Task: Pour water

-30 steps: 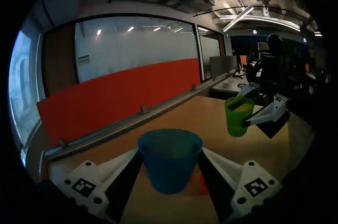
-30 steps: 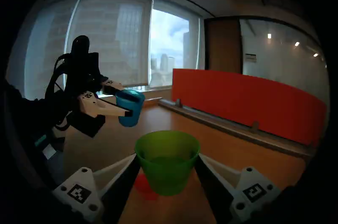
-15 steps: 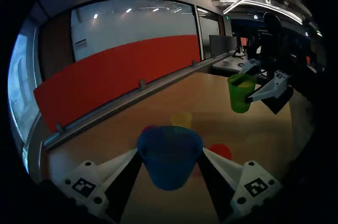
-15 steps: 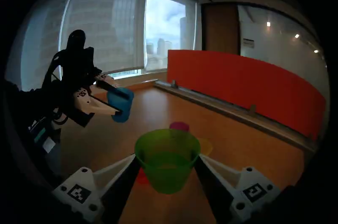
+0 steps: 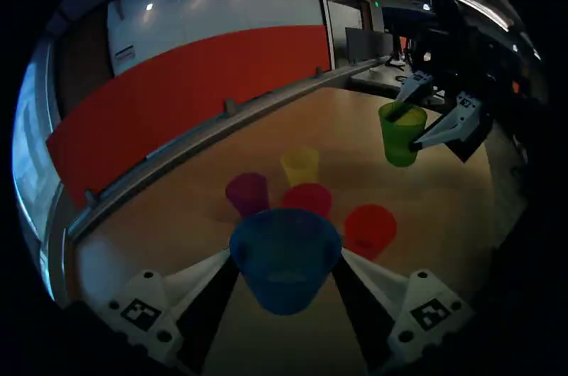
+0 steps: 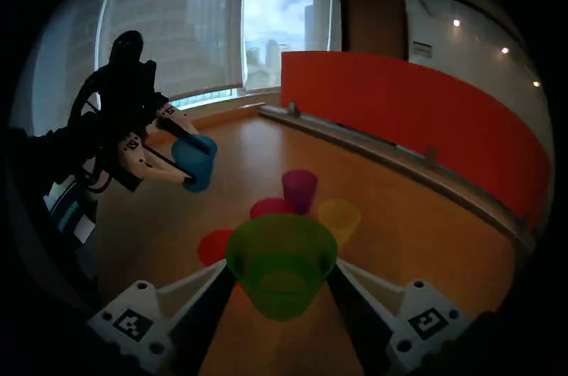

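In the left gripper view, my left gripper (image 5: 284, 266) is shut on a blue cup (image 5: 285, 257) held above the wooden table (image 5: 177, 213). Farther right, the right gripper (image 5: 419, 123) holds a green cup (image 5: 400, 133) in the air. In the right gripper view, my right gripper (image 6: 281, 273) is shut on the green cup (image 6: 281, 263), which has a little liquid at the bottom. The left gripper (image 6: 174, 156) with the blue cup (image 6: 194, 162) hangs at the left, held by a person's dark-sleeved arm. On the table stand purple (image 6: 299, 189), yellow (image 6: 339, 219), and two red cups (image 6: 215, 245).
A red partition (image 5: 177, 99) with a metal rail runs along the table's far edge. Windows with blinds (image 6: 177, 35) lie behind the left gripper. The cluster of cups (image 5: 307, 184) stands on the table below both held cups.
Both cameras have tipped downward, bringing the cups on the table into view. The held cups have come lower toward the table; each stays gripped.
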